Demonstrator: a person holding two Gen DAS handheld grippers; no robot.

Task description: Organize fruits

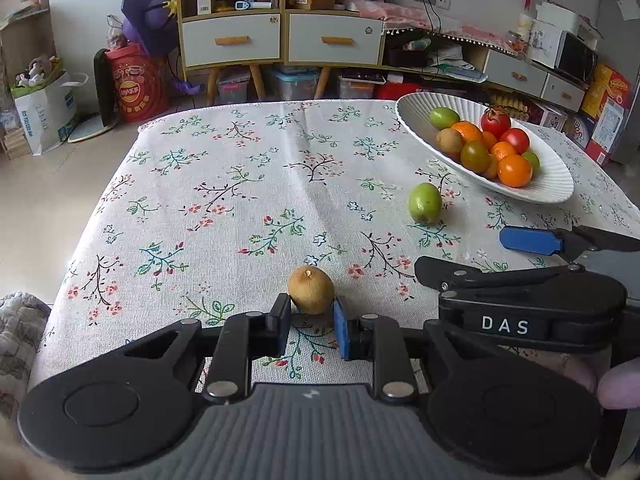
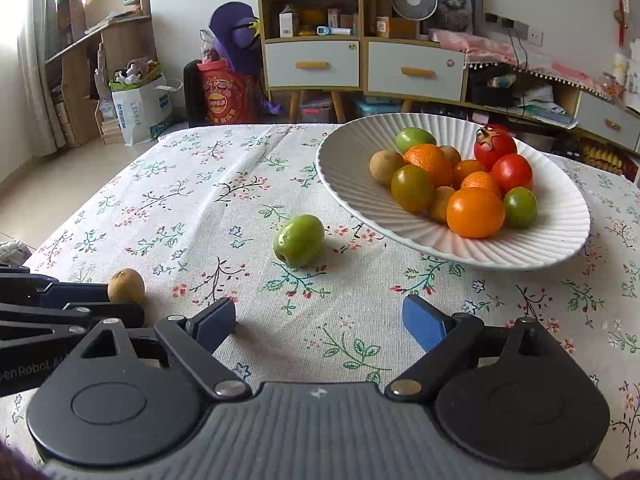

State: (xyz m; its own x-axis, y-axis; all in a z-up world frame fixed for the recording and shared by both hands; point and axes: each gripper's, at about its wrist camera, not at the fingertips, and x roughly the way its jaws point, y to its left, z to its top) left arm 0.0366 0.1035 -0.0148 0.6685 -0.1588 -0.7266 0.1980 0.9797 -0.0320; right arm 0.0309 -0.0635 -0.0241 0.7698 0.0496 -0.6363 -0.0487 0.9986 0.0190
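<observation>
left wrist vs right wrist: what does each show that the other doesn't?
Left wrist only: both pads of the left hand-held gripper pressed on the kiwi, and a fingertip at the right edge.

Right wrist only: the right hand-held gripper seen head-on, open over bare tablecloth, nothing between its pads; a window-side shelf at left.

Both: the kiwi, green fruit on the cloth, and white dish holding fruit.

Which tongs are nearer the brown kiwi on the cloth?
Left. The left tongs are shut on the kiwi; the right tongs stand open beside it, facing the green fruit.
</observation>
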